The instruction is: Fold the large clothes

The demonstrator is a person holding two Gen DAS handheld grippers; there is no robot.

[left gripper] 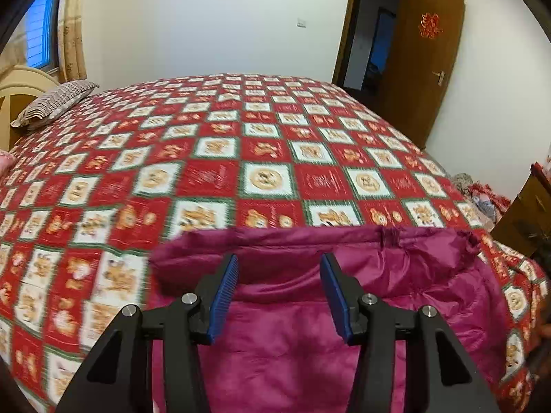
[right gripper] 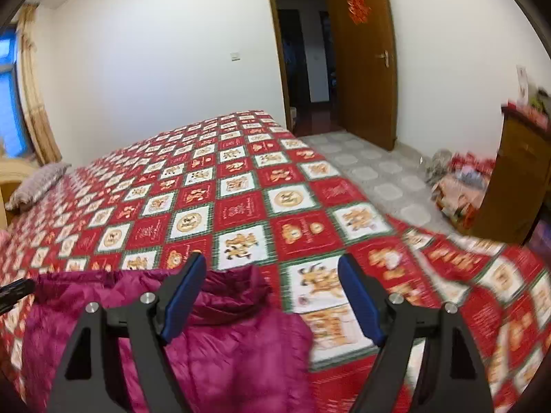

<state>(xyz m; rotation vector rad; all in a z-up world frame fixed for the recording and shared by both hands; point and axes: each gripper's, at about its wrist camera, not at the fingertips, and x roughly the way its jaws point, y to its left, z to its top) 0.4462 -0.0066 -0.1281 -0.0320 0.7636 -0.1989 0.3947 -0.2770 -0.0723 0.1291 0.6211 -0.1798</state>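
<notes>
A magenta padded jacket [left gripper: 292, 327] lies on the near part of a bed covered by a red, white and green patchwork quilt [left gripper: 213, 158]. My left gripper [left gripper: 279, 268] is open above the jacket near its collar edge and holds nothing. In the right wrist view the jacket [right gripper: 224, 344] fills the lower left. My right gripper [right gripper: 272, 272] is open and empty above the jacket's right edge and the quilt [right gripper: 241, 206]. The tip of the other gripper [right gripper: 13, 290] shows at the far left.
A striped pillow [left gripper: 55, 103] lies by the headboard at the far left. A brown door [right gripper: 365, 55] stands open at the back. A wooden cabinet [right gripper: 516, 179] and a pile of bags [right gripper: 461, 186] are on the tiled floor to the right.
</notes>
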